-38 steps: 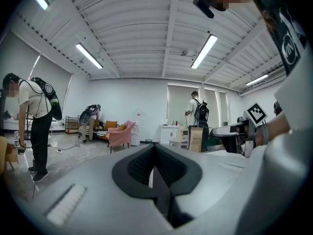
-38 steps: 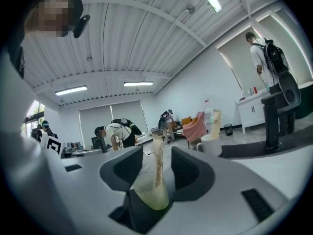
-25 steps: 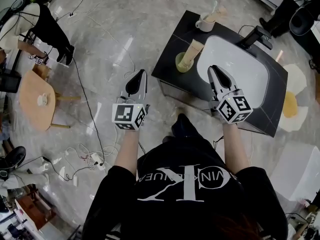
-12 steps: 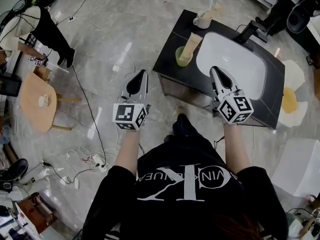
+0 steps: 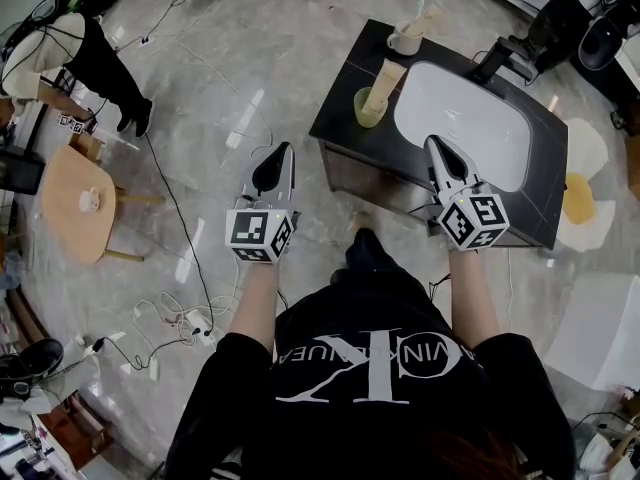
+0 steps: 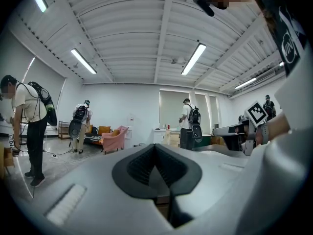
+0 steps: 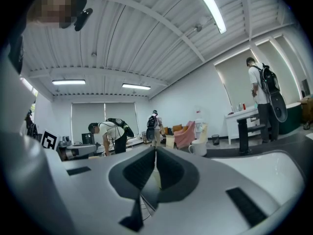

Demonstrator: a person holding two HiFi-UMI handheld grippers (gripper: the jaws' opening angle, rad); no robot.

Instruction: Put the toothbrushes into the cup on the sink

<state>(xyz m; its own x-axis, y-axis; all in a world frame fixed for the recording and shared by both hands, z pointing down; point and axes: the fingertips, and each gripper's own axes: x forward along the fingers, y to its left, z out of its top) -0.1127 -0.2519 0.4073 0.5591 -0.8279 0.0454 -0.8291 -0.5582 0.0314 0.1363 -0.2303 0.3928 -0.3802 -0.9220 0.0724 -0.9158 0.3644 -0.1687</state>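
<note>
- Jaws on the right gripper (image 5: 436,148) have just been closing. They now meet tip to tip, and its own view shows nothing between them.
- Since a second ago the black sink counter (image 5: 340,128) has slid a little up and to the right in the head view. It looks slightly farther off, while both grippers keep much the same spots in the picture.
- The left gripper (image 5: 281,158) is likewise pressed closed and empty. It hangs over the floor, left of the counter.
- The things on the counter lie as they did before.
- Count: two grippers and two cups.
  - One white cup (image 5: 404,42) stands at the counter's far corner.
  - One green cup (image 5: 367,109) stands near the left edge, with one beige tube (image 5: 386,80) leaning out of it.
  - There is one white basin (image 5: 470,118) and one dark faucet (image 5: 500,65).
- The toothbrushes (image 5: 418,16) stand in the white cup, well apart from both grippers. A greenish handle and a pale one suggest two, but they are too small to count surely.
- The lower ends of the brushes are hidden inside the cup.
- The right gripper covers part of the basin's near rim.
- One person (image 5: 70,48) bends at the upper left beside a round table (image 5: 70,218), partly cut off by the frame.
</note>
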